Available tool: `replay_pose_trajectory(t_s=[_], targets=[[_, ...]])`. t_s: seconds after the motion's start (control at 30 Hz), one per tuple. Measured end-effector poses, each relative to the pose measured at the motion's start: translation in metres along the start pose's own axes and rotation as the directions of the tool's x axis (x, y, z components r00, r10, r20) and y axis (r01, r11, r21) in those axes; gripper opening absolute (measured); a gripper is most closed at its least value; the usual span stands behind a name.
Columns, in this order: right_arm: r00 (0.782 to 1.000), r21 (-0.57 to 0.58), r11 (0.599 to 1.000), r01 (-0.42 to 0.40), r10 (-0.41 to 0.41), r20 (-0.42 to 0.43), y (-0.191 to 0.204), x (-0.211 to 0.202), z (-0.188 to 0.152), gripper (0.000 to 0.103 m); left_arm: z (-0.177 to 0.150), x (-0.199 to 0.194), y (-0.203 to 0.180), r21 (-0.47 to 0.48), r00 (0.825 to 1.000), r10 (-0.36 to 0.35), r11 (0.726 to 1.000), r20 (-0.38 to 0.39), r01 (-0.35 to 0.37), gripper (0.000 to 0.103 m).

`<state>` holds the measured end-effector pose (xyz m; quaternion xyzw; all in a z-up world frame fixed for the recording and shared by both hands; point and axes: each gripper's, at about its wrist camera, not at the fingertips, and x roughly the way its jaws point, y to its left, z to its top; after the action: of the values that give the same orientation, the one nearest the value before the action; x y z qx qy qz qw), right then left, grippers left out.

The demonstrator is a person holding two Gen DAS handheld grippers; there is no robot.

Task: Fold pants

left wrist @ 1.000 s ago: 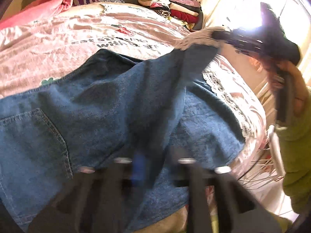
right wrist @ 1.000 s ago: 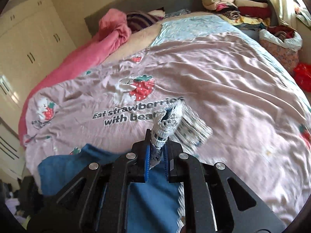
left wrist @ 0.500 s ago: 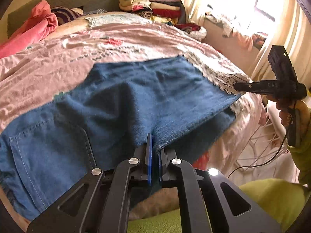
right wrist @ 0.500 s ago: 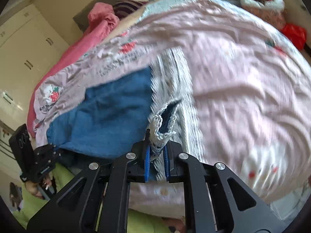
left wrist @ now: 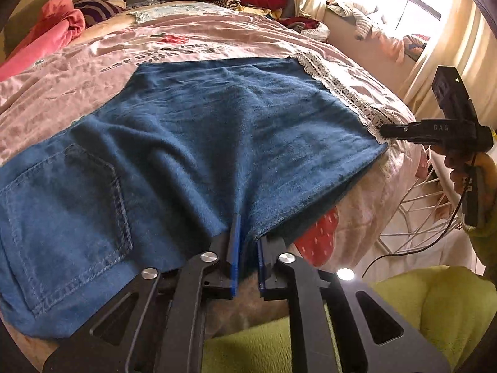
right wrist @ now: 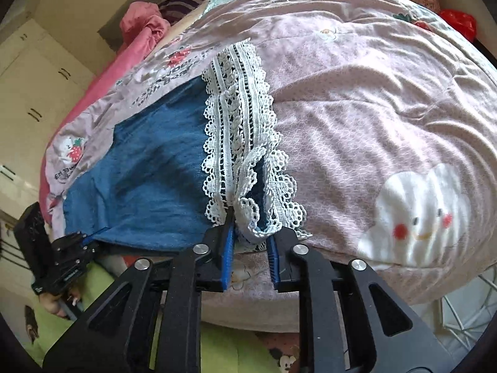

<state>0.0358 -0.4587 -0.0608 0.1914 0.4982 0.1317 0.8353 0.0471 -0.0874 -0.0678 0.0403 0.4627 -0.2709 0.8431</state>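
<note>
Soft blue denim pants (left wrist: 192, 143) with stitched back pocket and white crochet lace hem (right wrist: 239, 143) lie folded across a rumpled pink strawberry-print bedspread (right wrist: 372, 108). The left hand-held gripper (left wrist: 247, 248), slightly parted, has the fabric edge between its blue pads; the right hand-held gripper (right wrist: 248, 242), parted wider, has the lace hem.

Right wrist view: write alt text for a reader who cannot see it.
The right hand-held gripper, its jaws slightly parted, has the white lace hem of blue denim pants bunched between its fingers at the near edge of a bed. The pants lie spread on a pink bedspread printed with strawberries and a smiling cloud. The left hand-held gripper meets the pants' edge at lower left.
</note>
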Motion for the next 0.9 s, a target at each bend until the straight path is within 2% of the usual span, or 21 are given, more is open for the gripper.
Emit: replay_pose_trajectory(t_s=[0.07,0.13,0.2,0.27,0.37,0.43,0.5,0.53,0.63,0.67,0.73,0.77,0.8,0.83,0.9], targets=[[0.995,-0.033,0.997,0.068,-0.066,0.071,0.002,-0.021,0.006,0.040,-0.005,-0.009,0.001,-0.020,1.000,-0.023,1.000,0.017,0.023,0.044],[0.988,-0.093,0.991,0.099,-0.086,0.131,0.013,-0.036,0.011,0.041,-0.011,-0.019,0.001,-0.043,0.999,-0.031,0.999,0.044,0.033,0.050],[0.985,-0.175,0.978,0.110,-0.084,0.149,0.031,-0.036,0.012,0.045,-0.015,-0.033,0.003,-0.070,0.997,-0.012,0.997,0.076,0.017,0.055],[0.987,-0.270,0.957,0.109,-0.073,0.141,0.052,-0.026,0.009,0.046,-0.017,-0.051,0.011,-0.111,0.993,0.015,0.994,0.118,-0.002,0.063],[0.993,-0.356,0.930,0.095,-0.062,0.105,0.073,-0.003,0.005,0.046,-0.022,-0.085,0.037,-0.209,0.976,0.103,0.976,0.189,-0.063,0.072],[0.995,-0.388,0.917,0.097,-0.078,0.066,0.078,0.016,0.003,0.047,-0.030,-0.101,0.057,-0.286,0.962,0.186,0.950,0.202,-0.124,0.075],[0.992,-0.399,0.908,0.126,-0.128,0.022,0.076,0.031,0.000,0.048,-0.042,-0.112,0.084,-0.387,0.945,0.269,0.904,0.183,-0.182,0.084],[0.987,-0.396,0.907,0.145,-0.160,-0.006,0.071,0.039,-0.001,0.048,-0.050,-0.114,0.098,-0.444,0.937,0.312,0.870,0.158,-0.214,0.085],[0.989,-0.388,0.914,0.123,-0.145,-0.028,0.067,0.041,-0.005,0.052,-0.063,-0.113,0.128,-0.549,0.932,0.343,0.805,0.118,-0.227,0.090],[0.990,-0.387,0.914,0.118,-0.141,-0.029,0.067,0.041,-0.005,0.053,-0.065,-0.109,0.136,-0.579,0.935,0.339,0.786,0.108,-0.218,0.091],[0.990,-0.389,0.914,0.115,-0.139,-0.035,0.065,0.040,-0.004,0.054,-0.064,-0.097,0.145,-0.607,0.947,0.301,0.775,0.114,-0.174,0.089],[0.990,-0.390,0.914,0.114,-0.139,-0.036,0.068,0.041,-0.005,0.056,-0.063,-0.090,0.146,-0.610,0.955,0.266,0.781,0.130,-0.134,0.069],[0.989,-0.390,0.914,0.114,-0.140,-0.039,0.068,0.041,-0.005,0.056,-0.060,-0.084,0.143,-0.599,0.954,0.277,0.786,0.116,-0.155,0.051],[0.989,-0.394,0.912,0.116,-0.144,-0.042,0.068,0.041,-0.005,0.056,-0.057,-0.081,0.142,-0.584,0.948,0.300,0.790,0.103,-0.187,0.042],[0.988,-0.396,0.911,0.117,-0.147,-0.045,0.069,0.041,-0.005,0.057,-0.054,-0.089,0.140,-0.577,0.944,0.304,0.797,0.128,-0.179,0.042]])
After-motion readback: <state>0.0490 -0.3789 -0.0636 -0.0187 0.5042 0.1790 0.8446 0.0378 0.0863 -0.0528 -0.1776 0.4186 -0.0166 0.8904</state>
